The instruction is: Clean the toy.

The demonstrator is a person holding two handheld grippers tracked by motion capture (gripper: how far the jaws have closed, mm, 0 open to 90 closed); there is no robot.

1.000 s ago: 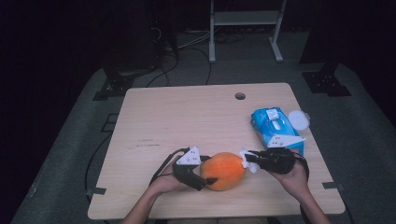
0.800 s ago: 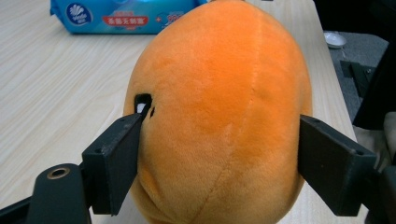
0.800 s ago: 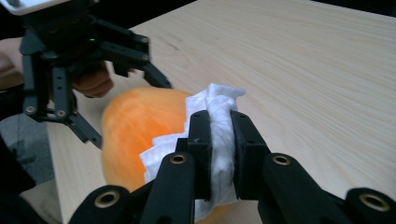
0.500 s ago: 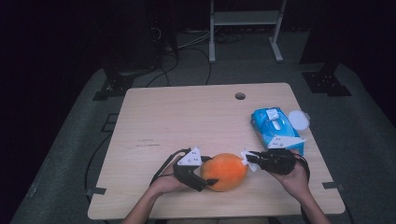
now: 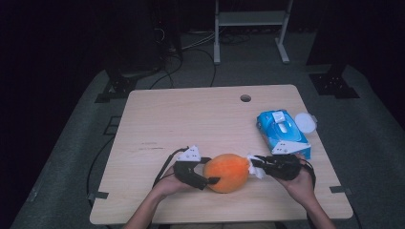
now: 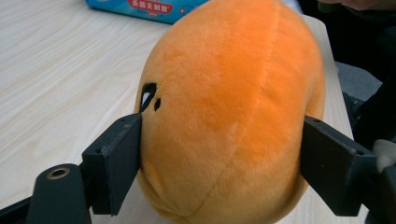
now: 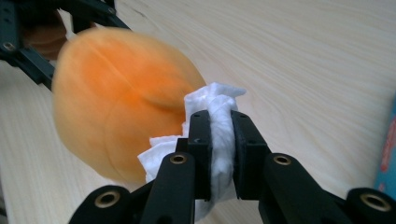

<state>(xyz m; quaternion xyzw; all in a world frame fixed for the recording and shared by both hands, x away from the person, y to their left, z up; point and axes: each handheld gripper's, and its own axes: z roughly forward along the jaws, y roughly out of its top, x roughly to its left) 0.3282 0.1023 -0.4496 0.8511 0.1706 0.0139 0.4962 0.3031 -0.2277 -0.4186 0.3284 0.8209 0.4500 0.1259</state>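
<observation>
Plush filled the left gripper [image 5: 206,171]: its black jaws pressed both flanks of a round orange fuzzy stuffed toy [image 5: 227,171] resting on the pale wood-grain table [image 5: 191,114] directly ahead of it. Just right of the toy, touching its far side, a crumpled white paper tissue [image 5: 253,168] sat clamped in the right gripper [image 5: 258,164], which pointed leftward at it. Beyond that gripper lay a blue soft wipes packet [image 5: 282,132].
</observation>
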